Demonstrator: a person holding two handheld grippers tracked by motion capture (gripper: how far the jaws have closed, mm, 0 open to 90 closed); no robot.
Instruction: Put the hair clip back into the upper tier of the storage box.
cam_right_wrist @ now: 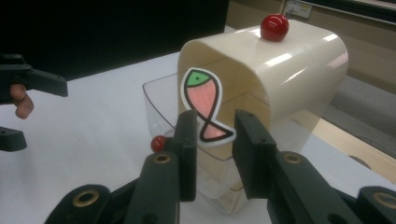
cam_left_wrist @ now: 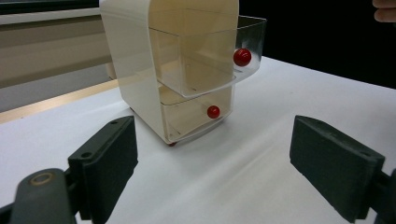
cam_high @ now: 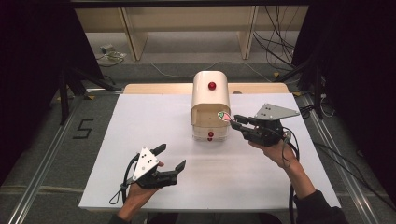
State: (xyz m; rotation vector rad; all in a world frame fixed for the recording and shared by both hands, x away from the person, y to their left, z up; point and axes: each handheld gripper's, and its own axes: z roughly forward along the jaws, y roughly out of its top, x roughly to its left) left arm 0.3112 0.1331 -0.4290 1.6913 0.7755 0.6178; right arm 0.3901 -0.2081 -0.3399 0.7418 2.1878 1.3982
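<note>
A cream drawer cabinet (cam_high: 210,100) stands mid-table with a red knob (cam_high: 212,85) on top. Its clear upper drawer (cam_left_wrist: 201,70) is pulled out, red knob (cam_left_wrist: 242,57) at the front; the lower drawer's knob (cam_left_wrist: 213,111) sits flush. My right gripper (cam_high: 235,121) is just right of the cabinet's front, shut on the tail of a flat pink-and-green fish piece (cam_right_wrist: 201,95) held upright over the open drawer (cam_right_wrist: 161,100). My left gripper (cam_high: 171,156) rests near the table's front, open wide and empty, aimed at the cabinet (cam_left_wrist: 140,70).
The white table top (cam_high: 140,121) extends around the cabinet, with a wooden strip (cam_high: 149,88) along its far edge. Beyond lie floor cables (cam_high: 275,51) and wooden frame legs (cam_high: 133,37). Dark curtains and stands flank both sides.
</note>
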